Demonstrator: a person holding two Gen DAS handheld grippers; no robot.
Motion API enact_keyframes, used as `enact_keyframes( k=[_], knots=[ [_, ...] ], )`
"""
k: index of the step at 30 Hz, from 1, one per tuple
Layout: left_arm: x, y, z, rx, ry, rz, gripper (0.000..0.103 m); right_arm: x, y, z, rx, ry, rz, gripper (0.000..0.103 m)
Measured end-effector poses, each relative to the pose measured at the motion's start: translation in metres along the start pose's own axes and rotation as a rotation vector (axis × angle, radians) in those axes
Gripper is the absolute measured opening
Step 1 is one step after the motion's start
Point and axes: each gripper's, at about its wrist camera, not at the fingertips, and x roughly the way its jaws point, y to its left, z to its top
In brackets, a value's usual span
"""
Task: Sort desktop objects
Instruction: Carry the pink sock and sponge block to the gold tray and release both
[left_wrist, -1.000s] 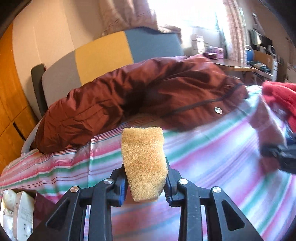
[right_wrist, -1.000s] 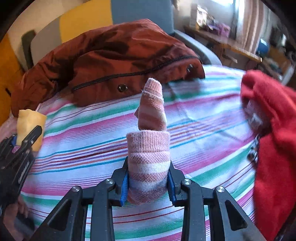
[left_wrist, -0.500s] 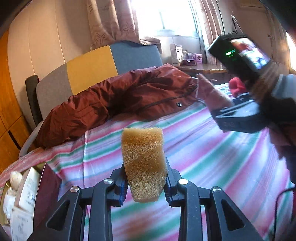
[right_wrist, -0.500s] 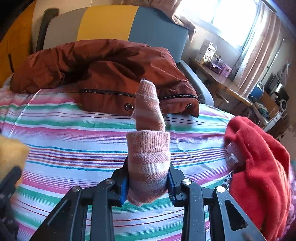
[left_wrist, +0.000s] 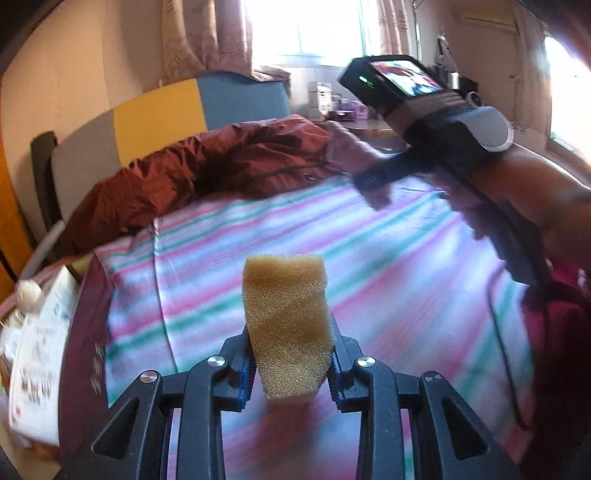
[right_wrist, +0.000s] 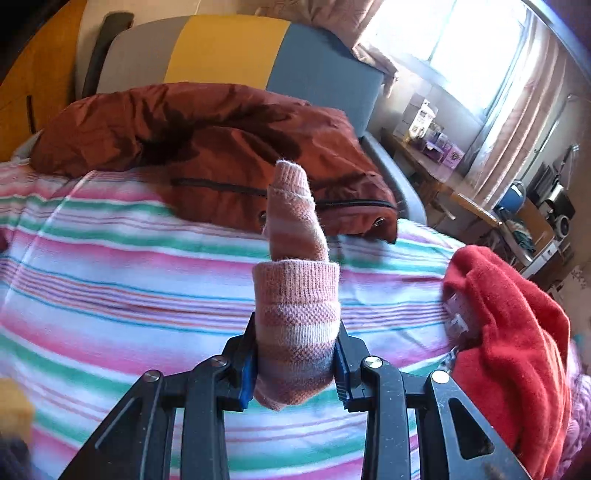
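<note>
My left gripper (left_wrist: 288, 365) is shut on a yellow sponge (left_wrist: 286, 325), held upright above the striped sheet (left_wrist: 369, 258). In the right wrist view my right gripper (right_wrist: 295, 365) is shut on a rolled pink striped sock (right_wrist: 295, 295) whose toe points up. The other hand-held gripper with its camera screen (left_wrist: 406, 122) crosses the upper right of the left wrist view, a hand and forearm (left_wrist: 535, 195) behind it. A corner of the sponge (right_wrist: 13, 410) shows at the lower left of the right wrist view.
A rust-brown jacket (right_wrist: 207, 147) lies across the far side of the striped sheet (right_wrist: 129, 280) against a grey, yellow and blue headboard (right_wrist: 229, 51). A red garment (right_wrist: 513, 339) sits at the right. A dark red box (left_wrist: 85, 350) with paper packets (left_wrist: 37, 350) is at the left.
The left gripper has swung left with the sponge, bringing the box more into view and the right hand-held gripper into the upper right. The right gripper rose and rolled a little, still holding the sock.
</note>
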Motion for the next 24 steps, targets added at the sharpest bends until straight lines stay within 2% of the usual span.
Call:
enact_keyframes(
  k=[4, 9, 12, 16, 24],
  knots=[
    [-0.027, -0.008, -0.017, 0.017, -0.003, -0.072, 0.031, -0.028, 0.015, -0.008, 0.040, 0.006, 0.088, 0.034],
    [-0.076, -0.002, -0.030, 0.032, -0.061, -0.136, 0.031, -0.067, 0.040, -0.021, 0.104, 0.001, 0.221, 0.034],
    [-0.105, 0.017, -0.037, 0.014, -0.101, -0.117, 0.031, -0.085, 0.060, -0.032, 0.117, 0.006, 0.270, 0.034],
    [-0.125, 0.050, -0.040, -0.052, -0.109, -0.077, 0.031, -0.105, 0.084, -0.046, 0.157, 0.017, 0.341, 0.034],
    [-0.148, 0.136, -0.048, -0.244, -0.106, 0.025, 0.031, -0.145, 0.144, -0.052, 0.197, 0.017, 0.517, 0.034]
  ],
)
